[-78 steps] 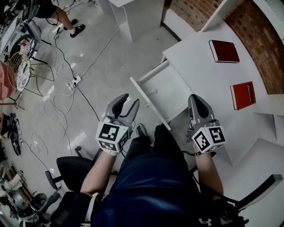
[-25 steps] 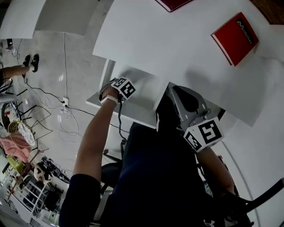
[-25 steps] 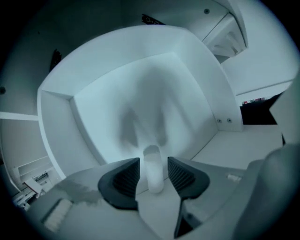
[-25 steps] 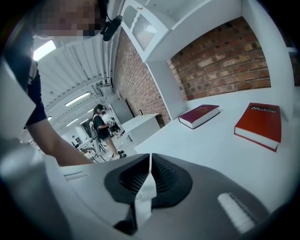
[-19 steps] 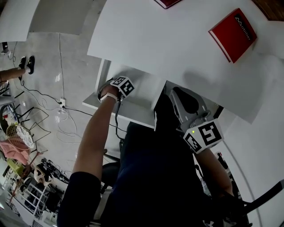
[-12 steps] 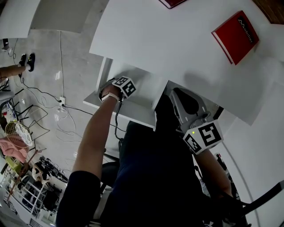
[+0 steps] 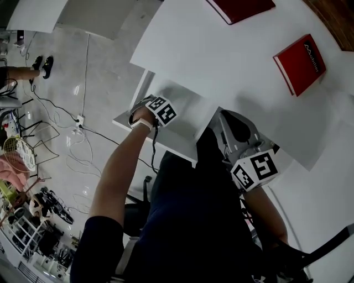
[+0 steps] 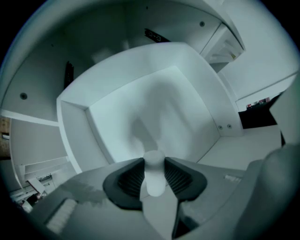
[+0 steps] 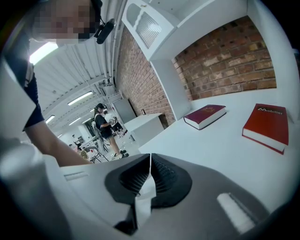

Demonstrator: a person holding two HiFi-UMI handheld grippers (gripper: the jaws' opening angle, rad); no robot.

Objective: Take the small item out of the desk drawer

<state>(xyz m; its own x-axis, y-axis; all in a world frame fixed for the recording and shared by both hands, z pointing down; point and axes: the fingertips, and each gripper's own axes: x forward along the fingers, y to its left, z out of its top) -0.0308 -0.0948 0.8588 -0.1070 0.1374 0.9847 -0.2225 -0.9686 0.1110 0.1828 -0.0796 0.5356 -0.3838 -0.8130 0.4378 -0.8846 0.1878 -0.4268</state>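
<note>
The white desk drawer (image 7: 187, 106) stands pulled out under the white desk top (image 7: 221, 61). My left gripper (image 7: 155, 108) reaches down into it, its marker cube on top, and its jaws are hidden in the head view. In the left gripper view the left gripper (image 8: 153, 162) is shut on a small white cylindrical item (image 8: 153, 177), held above the bare drawer floor (image 8: 159, 103). My right gripper (image 7: 227, 120) hangs beside the drawer's right end, at the desk edge. In its own view the right gripper (image 9: 149, 163) is shut with nothing in it.
Two red books (image 7: 299, 62) (image 7: 241, 8) lie on the desk top, also seen as a dark red book (image 9: 205, 116) and a bright red book (image 9: 266, 126). Cables (image 7: 77, 132) trail over the floor at left. A person (image 9: 105, 126) stands far off.
Three seconds ago both grippers hung in front of the open drawer. Now the left one is inside it, shut on the white item. Over the last second only the head view shifted slightly.
</note>
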